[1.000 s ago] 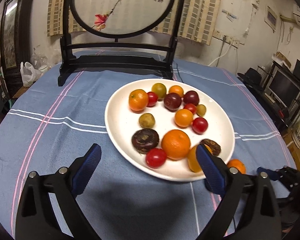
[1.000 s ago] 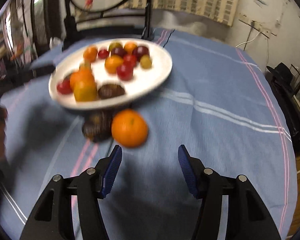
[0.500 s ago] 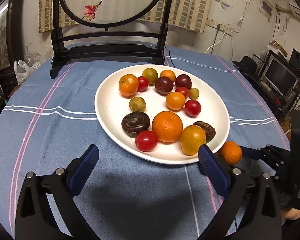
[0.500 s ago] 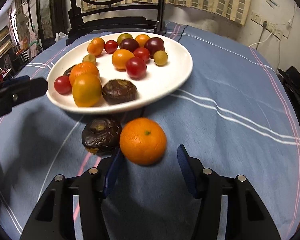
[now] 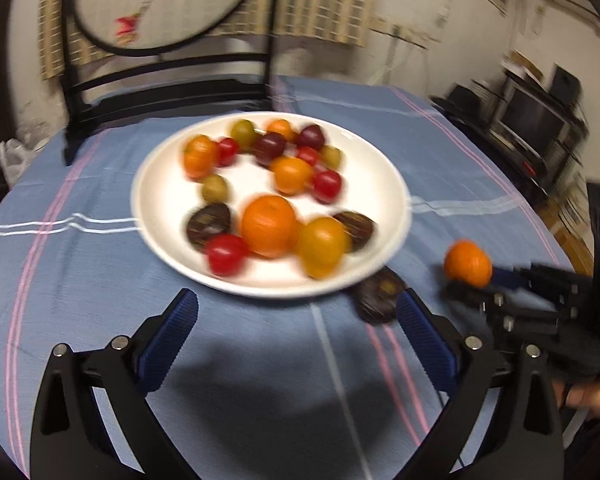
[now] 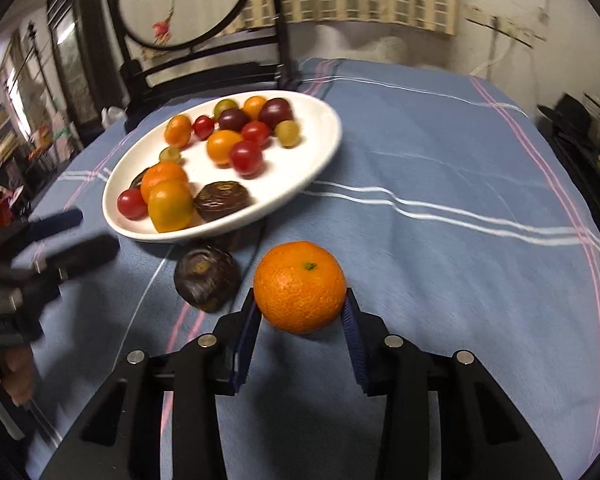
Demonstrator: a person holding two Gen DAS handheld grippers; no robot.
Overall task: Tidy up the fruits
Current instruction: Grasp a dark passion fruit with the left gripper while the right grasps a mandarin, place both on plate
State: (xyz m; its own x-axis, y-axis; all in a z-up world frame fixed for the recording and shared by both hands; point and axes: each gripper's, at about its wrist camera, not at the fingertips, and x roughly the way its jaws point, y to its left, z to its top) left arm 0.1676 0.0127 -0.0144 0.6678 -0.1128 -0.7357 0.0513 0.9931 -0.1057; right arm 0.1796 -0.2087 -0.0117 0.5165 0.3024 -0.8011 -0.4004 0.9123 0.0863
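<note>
While closing, right gripper (image 6: 300, 312) grips tangerine (image 6: 300, 286).

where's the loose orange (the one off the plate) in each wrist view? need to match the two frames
Left wrist: orange at the right edge, between the right gripper's closing jaws, right of the white plate.
Right wrist: orange at lower centre, between the blue pads of the right gripper.
Shared landmark: the dark wrinkled fruit on the cloth, just off the plate's near rim.
</note>
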